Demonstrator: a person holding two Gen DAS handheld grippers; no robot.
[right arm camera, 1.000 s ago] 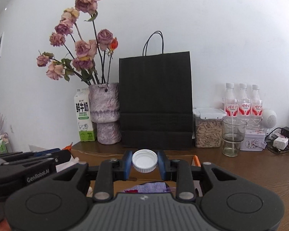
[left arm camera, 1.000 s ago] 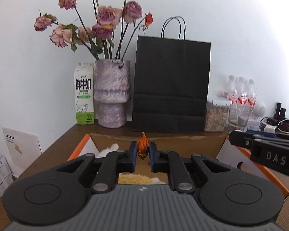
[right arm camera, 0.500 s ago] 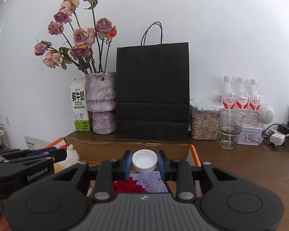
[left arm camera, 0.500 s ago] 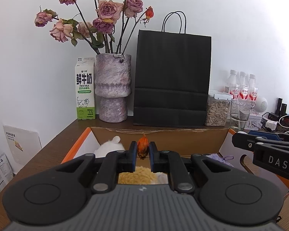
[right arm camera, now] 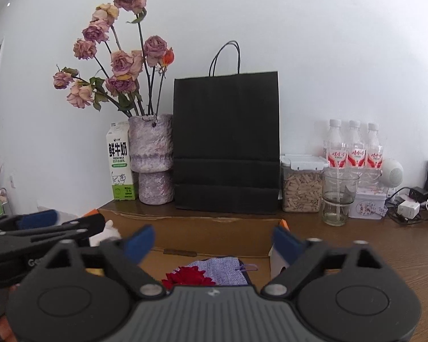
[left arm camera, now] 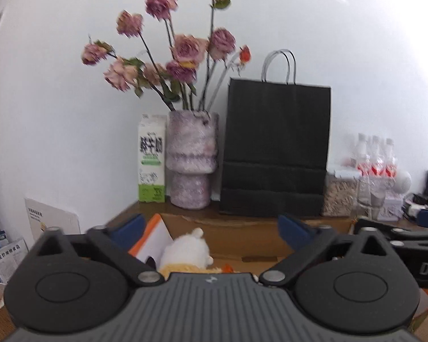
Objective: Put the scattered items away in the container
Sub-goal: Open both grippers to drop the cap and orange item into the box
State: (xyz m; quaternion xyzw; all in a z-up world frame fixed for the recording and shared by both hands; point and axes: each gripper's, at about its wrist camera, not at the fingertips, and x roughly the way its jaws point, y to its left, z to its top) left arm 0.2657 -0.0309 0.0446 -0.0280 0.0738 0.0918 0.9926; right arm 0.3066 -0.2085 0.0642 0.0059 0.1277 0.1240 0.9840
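Cardboard box sat open on tabletop, near black paper bag. My left claw and right claw hung over box, jaws just sprung wide apart, nothing between. Inside box: white plush toy, purple cloth, red flower.

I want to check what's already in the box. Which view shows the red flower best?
The right wrist view: the red flower lies in clear sight beside the purple cloth in the cardboard box. The left wrist view does not show it.
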